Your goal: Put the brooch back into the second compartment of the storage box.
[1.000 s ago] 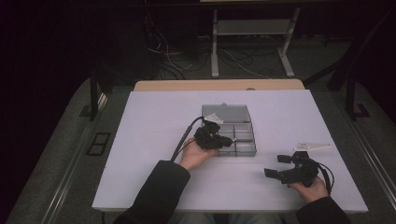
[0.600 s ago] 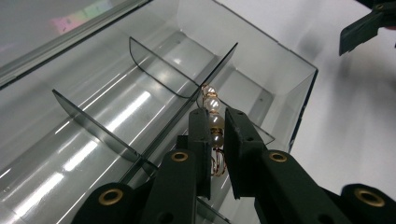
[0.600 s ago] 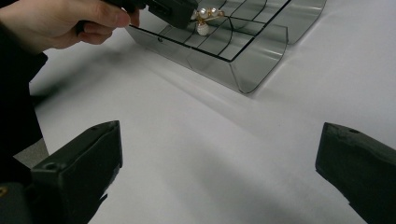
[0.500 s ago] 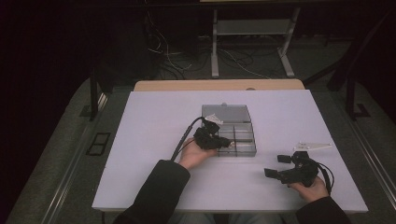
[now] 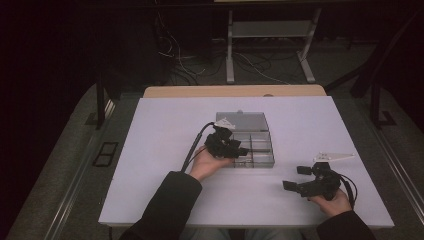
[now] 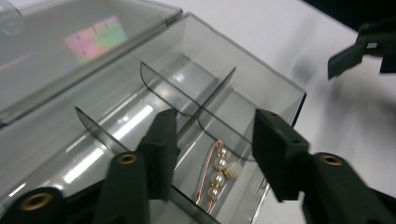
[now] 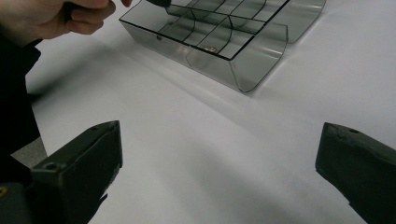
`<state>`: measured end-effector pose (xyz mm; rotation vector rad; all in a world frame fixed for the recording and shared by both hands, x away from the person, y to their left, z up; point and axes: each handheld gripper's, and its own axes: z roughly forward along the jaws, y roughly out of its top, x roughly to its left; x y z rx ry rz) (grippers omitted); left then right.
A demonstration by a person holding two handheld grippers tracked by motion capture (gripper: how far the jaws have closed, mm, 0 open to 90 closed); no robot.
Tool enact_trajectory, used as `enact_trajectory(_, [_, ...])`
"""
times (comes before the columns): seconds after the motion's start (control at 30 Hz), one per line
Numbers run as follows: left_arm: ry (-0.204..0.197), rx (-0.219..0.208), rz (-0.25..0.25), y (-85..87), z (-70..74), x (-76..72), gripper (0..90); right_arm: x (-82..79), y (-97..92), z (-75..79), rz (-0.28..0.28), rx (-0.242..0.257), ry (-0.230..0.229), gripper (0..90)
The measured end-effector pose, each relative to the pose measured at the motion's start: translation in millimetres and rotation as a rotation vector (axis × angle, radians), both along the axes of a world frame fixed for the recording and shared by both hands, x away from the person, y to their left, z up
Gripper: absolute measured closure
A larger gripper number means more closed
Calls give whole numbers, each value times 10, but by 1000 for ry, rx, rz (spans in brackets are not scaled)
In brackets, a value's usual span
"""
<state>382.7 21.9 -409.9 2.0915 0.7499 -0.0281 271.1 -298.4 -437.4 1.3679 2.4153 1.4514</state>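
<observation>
Jaws just opened; pearl pin [image 6: 219,173] lies between (untouched).

My right gripper [image 7: 219,172] hangs low over the white table top [image 7: 187,154], its two black jaws spread wide with nothing between them. Well beyond them stands the clear smoky-grey plastic compartment box [image 7: 219,42], its lid folded open behind it. A small gold-coloured piece [image 7: 211,48] lies in a near compartment of that box. Left of the box is my other hand [image 7: 51,16], fingers curled, above my dark sleeve [image 7: 14,93].
</observation>
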Motion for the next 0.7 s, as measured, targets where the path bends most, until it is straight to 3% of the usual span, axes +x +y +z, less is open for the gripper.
enact_trajectory(0.3, [29, -30, 39, 122, 63, 39, 265, 9, -6, 14, -6, -5, 2, 4])
enact_trajectory(0.43, [26, -5, 81, 172, 97, 56, 160, 29, -4, 37, -11, -13, -1, 4])
enact_trajectory(0.7, [38, -20, 94, 278, 217, 107, 59, 124, 4, 145, -23, -31, -13, 4])
